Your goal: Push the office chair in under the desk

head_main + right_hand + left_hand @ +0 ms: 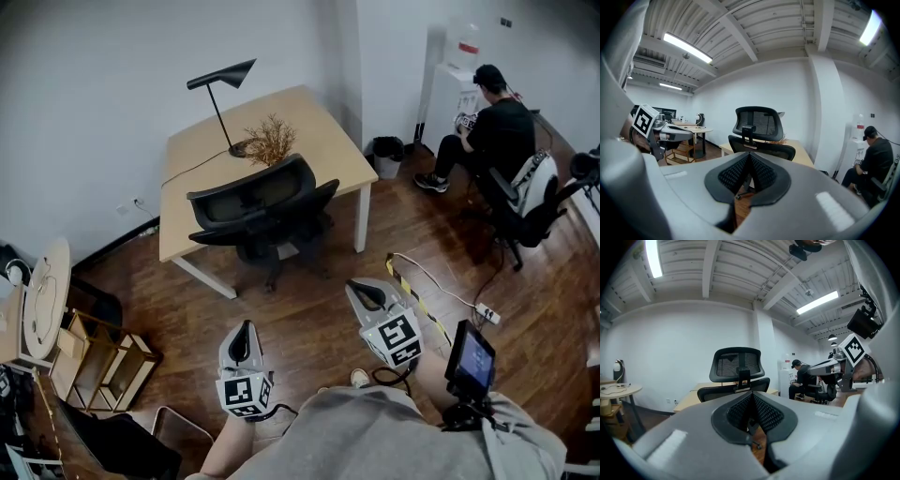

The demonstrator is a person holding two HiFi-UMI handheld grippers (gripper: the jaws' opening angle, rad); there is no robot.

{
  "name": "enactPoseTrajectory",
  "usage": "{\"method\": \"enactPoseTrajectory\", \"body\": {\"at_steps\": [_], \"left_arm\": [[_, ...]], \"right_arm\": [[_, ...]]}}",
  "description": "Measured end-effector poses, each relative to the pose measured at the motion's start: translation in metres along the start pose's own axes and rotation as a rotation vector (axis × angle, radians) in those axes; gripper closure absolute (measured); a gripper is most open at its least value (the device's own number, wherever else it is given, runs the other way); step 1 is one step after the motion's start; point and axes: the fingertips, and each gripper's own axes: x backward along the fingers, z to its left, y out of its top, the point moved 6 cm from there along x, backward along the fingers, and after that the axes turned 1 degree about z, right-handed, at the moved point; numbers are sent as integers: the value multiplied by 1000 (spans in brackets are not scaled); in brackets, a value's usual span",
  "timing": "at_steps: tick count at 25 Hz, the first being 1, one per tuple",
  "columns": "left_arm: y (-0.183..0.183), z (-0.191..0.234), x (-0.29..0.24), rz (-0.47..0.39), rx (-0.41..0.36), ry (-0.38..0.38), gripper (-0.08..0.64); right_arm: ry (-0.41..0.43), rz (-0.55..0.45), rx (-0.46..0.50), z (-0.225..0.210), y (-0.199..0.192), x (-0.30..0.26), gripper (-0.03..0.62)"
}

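Note:
A black mesh-back office chair (261, 212) stands at the near side of a light wooden desk (195, 142), its seat tucked partly beneath the top. The same chair (737, 373) shows ahead in the left gripper view, and the chair (758, 130) also stands ahead in the right gripper view. My left gripper (242, 349) is low in the head view, well short of the chair, jaws shut with nothing between them. My right gripper (367, 293) is to its right, also shut and empty, clear of the chair.
A black desk lamp (223, 77) and a dried plant (270, 141) stand on the desk. A seated person (487, 131) is at the far right beside a water dispenser (450, 75). A power strip (487, 314) with cables lies on the wooden floor. A round table (42, 300) and shelves sit left.

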Motion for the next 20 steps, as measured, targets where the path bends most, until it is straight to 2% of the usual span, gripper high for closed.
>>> {"method": "enactPoseTrajectory", "body": {"at_steps": [20], "left_arm": [[14, 3, -16, -25, 2, -9, 560]], "right_arm": [[-13, -16, 19, -8, 12, -5, 588]]}}
